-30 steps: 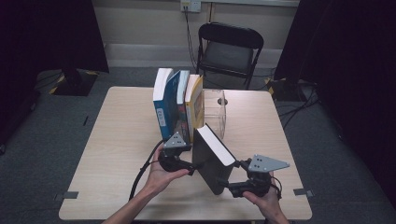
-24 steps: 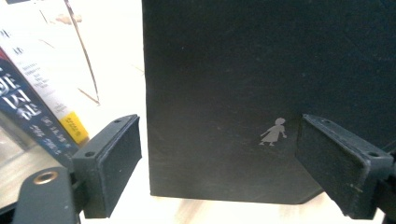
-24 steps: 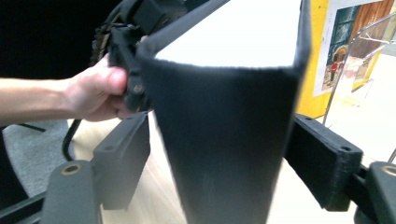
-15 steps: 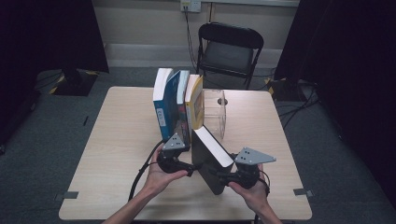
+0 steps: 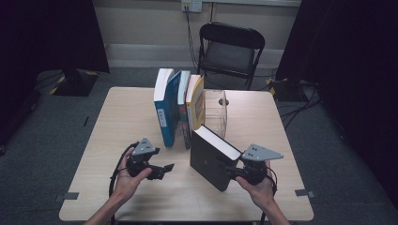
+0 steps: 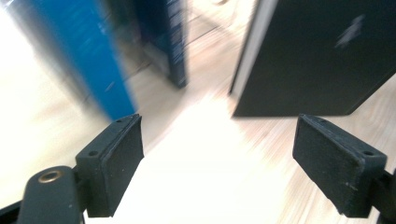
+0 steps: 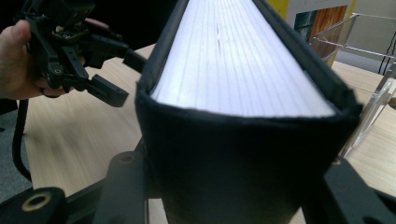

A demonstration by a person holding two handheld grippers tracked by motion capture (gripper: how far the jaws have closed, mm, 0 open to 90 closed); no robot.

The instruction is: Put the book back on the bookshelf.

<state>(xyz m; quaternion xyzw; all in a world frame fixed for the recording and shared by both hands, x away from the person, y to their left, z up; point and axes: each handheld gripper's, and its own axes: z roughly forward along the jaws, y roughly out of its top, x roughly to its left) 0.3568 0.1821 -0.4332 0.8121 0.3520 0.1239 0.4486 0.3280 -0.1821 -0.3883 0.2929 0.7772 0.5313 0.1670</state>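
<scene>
- High view: a black book (image 5: 210, 158) stands on its lower edge on the wooden table (image 5: 117, 122), at the near-right part of the top, in front of a row of upright books.
- Orientation: the black book's long axis runs from the far left, near the row, toward the near right, where the right gripper (image 5: 233, 173) meets it; its white page block faces up and to the right, its dark cover faces the left hand, and it leans to one side rather than standing fully upright.
- Right gripper: its jaws are closed on the near end of the black book (image 7: 243, 116), one jaw on each cover; in the right gripper view the page edges run away from the camera toward the clear stand (image 7: 369, 79).
- Left gripper (image 5: 168, 168): held in the left hand (image 5: 127, 176) to the left of the black book, apart from it, pointing toward its cover.
- Left gripper view: the two pads (image 6: 116, 163) stand wide apart with nothing between them; bare table lies in the gap, and the black book (image 6: 322, 56) rises beyond the right-hand pad.
- Row behind: a blue book (image 5: 165, 110), a darker book (image 5: 184, 110) and a yellow-fronted book (image 5: 196, 105) stand together, with the clear acrylic stand (image 5: 217, 115) just to their right.
- Background: a black folding chair (image 5: 230, 47) stands beyond the far edge of the table.
</scene>
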